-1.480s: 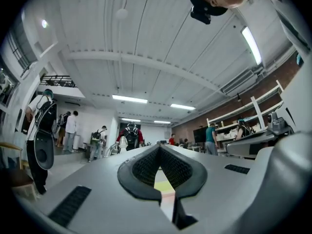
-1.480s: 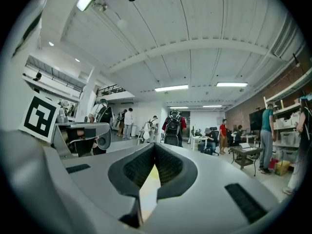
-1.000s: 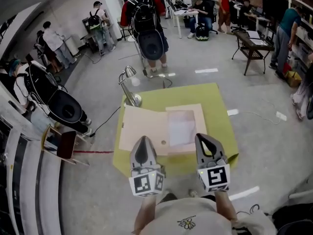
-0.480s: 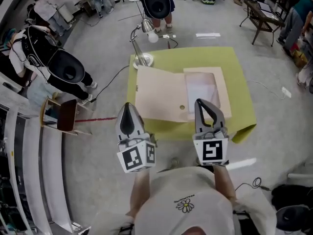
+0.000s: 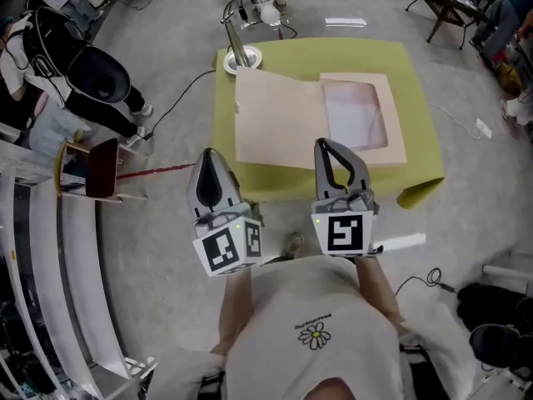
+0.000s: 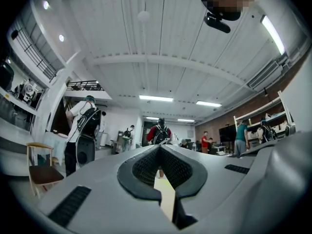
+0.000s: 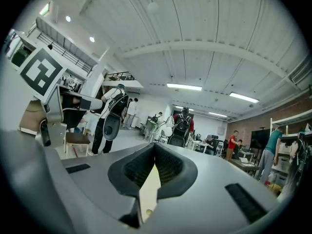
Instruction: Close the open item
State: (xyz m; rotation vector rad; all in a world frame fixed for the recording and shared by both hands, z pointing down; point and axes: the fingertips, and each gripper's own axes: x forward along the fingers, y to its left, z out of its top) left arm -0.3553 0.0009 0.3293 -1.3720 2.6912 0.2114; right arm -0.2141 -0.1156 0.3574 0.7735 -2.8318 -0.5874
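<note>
- Left gripper (image 5: 210, 163): jaws together, nothing between them; held by the near left corner of the table (image 5: 414, 73).
- Right gripper (image 5: 330, 155): jaws likewise together, empty; held at the table's near edge, in front of the folder (image 5: 279, 127).
- Folder: beige, lying open across the table, left leaf plain, white sheet (image 5: 356, 117) in the right leaf.
- Table: yellow-green cover.
- Lamp (image 5: 243, 57): far left corner, just beside the folder.
- Chair (image 5: 93, 170): on the floor, left.

Am seeing: 1 open beige cardboard flat box (image 5: 279, 123) | 1 yellow-green table (image 5: 333, 52) | 1 silver desk lamp (image 5: 244, 59) | 1 wooden chair with dark-red seat (image 5: 100, 169) | 2 grey two-jaw grippers (image 5: 208, 155) (image 5: 329, 147)
</note>
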